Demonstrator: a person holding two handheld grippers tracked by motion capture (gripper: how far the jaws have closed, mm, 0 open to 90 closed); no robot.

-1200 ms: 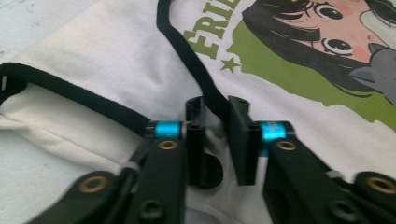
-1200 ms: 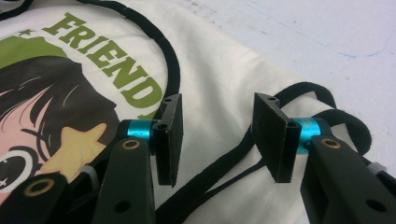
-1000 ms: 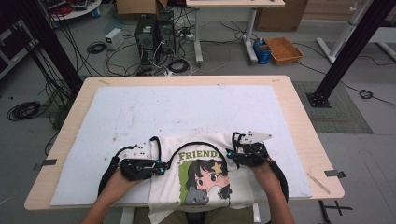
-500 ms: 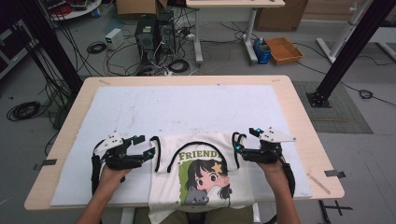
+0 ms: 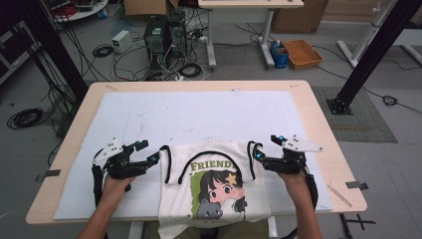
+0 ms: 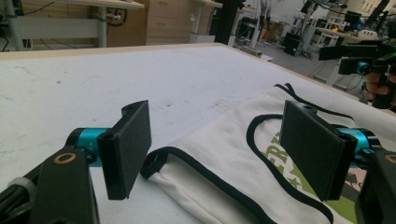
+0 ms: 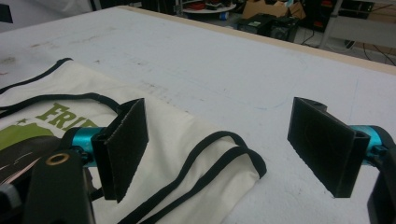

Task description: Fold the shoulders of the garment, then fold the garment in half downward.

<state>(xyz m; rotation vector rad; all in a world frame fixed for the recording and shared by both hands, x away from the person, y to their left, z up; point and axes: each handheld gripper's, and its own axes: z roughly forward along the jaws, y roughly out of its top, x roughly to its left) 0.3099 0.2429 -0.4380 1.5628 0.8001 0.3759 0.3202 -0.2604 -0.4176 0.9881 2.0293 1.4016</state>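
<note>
**Black grippers, teal joints, bare forearms**

The left gripper (image 5: pixel 155 158) was black with a white plate on top; the right gripper (image 5: pixel 258 155) bore a grey three-cornered plate; each carried flat black rectangular pads (image 6: pixel 127 148) on teal cylinders with a brass-ringed screw; black cables trailed along unsleeved forearms at the lower frame.

Premises: a lab or workshop. Beyond the desk (image 5: pixel 318 129), ahead of the jaws, loose cables (image 5: pixel 124 50) cross the bare floor around computer towers (image 5: pixel 161 37), cardboard boxes (image 5: pixel 144 7) and black frame posts (image 5: pixel 373 45).

far mat (image 5: pixel 199 112): bare, free passage | near edge: shirt (image 5: pixel 214 184) lies flat between both hands
</note>
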